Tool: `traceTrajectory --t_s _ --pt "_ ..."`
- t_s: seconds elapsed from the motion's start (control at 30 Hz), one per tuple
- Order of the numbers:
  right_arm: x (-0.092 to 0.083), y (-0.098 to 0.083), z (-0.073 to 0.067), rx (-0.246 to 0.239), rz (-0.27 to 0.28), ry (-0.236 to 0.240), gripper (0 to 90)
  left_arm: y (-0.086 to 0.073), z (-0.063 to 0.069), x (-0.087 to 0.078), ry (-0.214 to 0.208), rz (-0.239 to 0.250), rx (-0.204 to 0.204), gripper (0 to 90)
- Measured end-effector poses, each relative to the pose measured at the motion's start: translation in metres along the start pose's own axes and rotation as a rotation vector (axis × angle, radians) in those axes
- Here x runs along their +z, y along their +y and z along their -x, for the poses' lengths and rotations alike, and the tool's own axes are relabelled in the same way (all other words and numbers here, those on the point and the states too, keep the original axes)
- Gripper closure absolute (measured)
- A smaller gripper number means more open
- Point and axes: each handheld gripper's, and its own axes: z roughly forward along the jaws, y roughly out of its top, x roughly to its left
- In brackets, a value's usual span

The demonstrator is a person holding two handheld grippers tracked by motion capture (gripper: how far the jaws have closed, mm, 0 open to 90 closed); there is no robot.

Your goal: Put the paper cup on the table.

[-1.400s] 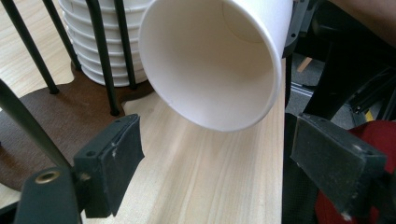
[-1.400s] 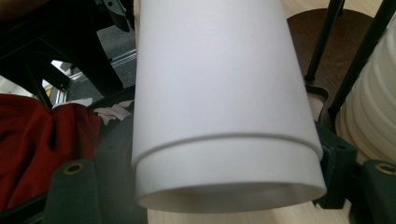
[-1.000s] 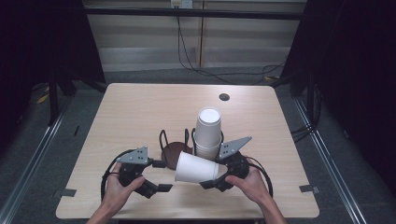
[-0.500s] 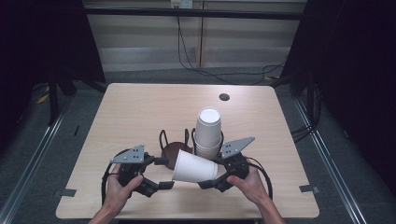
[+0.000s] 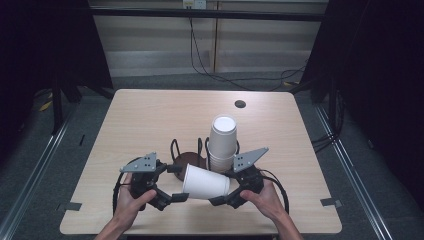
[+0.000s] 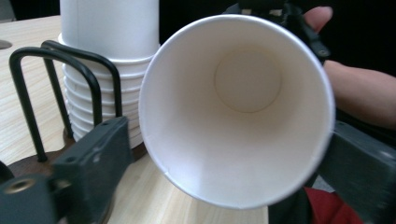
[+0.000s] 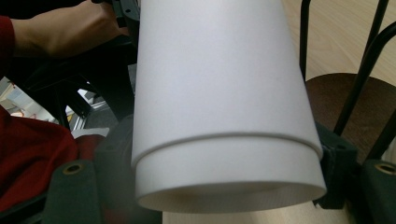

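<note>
A white paper cup [image 5: 206, 182] lies on its side in the air between both grippers, its mouth facing left. My right gripper [image 5: 222, 187] is shut on its base end, its jaws flanking the cup [image 7: 219, 93] in the right gripper view. My left gripper [image 5: 178, 183] is open. Its jaws have just been opening and now stand either side of the cup's rim [image 6: 233, 116] without pressing it. Behind stands a stack of white cups [image 5: 222, 142] upside down in a black wire holder [image 5: 190, 160] with a brown round base.
The wooden table [image 5: 150, 120] has a small dark cable hole [image 5: 240, 104] at the back right. The cup stack [image 6: 102, 70] and the holder's wire loops [image 6: 56, 88] stand close behind the held cup. Dark floor and metal rails surround the table.
The left gripper's jaws have spread apart off the cup's rim. The cup stays in the right gripper, and both hands hold their place.
</note>
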Motion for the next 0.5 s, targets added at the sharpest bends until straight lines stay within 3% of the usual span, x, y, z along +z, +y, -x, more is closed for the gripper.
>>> traceTrajectory --t_s 0.23,0.33,0.5 --pt "0.004 0.002 -0.002 -0.009 -0.004 0.013 25.9 0.000 0.002 0.007 -0.013 -0.014 -0.002 0.0" --pt "0.006 0.003 -0.003 -0.014 -0.010 0.012 25.9 0.001 0.006 0.010 0.004 -0.028 0.023 0.3" --pt "0.007 0.003 -0.003 -0.011 -0.009 0.023 25.8 0.001 0.007 0.014 -0.023 -0.038 0.012 2.9"
